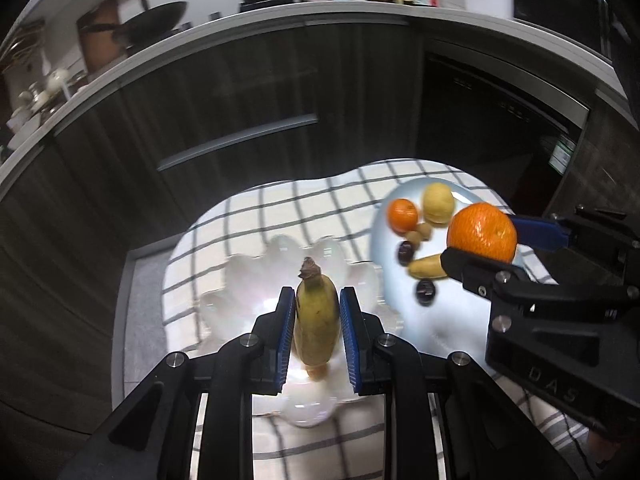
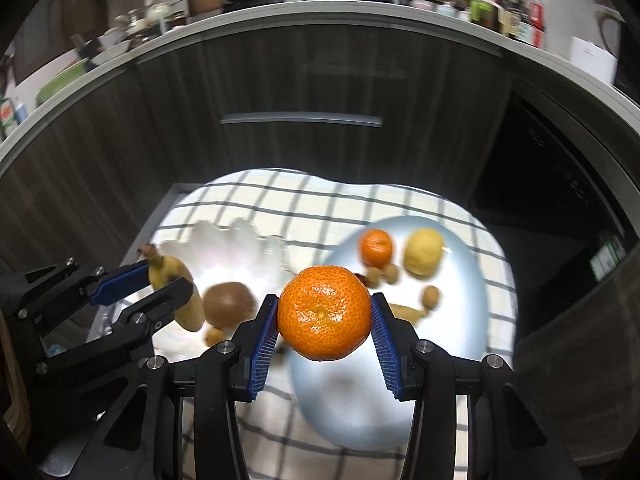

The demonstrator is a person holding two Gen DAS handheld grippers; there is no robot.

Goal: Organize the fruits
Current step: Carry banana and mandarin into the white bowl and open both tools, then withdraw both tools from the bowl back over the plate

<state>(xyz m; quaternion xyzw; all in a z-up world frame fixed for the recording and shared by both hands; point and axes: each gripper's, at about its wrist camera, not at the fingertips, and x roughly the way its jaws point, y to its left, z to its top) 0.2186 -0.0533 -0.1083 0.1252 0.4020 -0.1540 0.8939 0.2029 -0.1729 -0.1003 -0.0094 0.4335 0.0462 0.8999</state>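
My left gripper (image 1: 317,300) is shut on a small yellow banana (image 1: 316,320) and holds it above a white scalloped bowl (image 1: 248,276). My right gripper (image 2: 325,304) is shut on a large orange mandarin (image 2: 324,312) and holds it above a pale blue plate (image 2: 460,320). On that plate lie a smaller mandarin (image 2: 376,246), a yellow lemon-like fruit (image 2: 423,256), several small brown round fruits and another small banana (image 2: 406,312). A brown kiwi (image 2: 229,304) sits in the white bowl (image 2: 224,240). In the left wrist view the right gripper (image 1: 480,236) shows at the right with its mandarin (image 1: 482,232).
Both dishes stand on a white cloth with a dark check (image 2: 320,196) on a small table. Dark kitchen cabinets (image 2: 300,80) rise just behind it, with a counter carrying pans, bottles and jars. A dark oven opening (image 1: 500,120) is at the back right.
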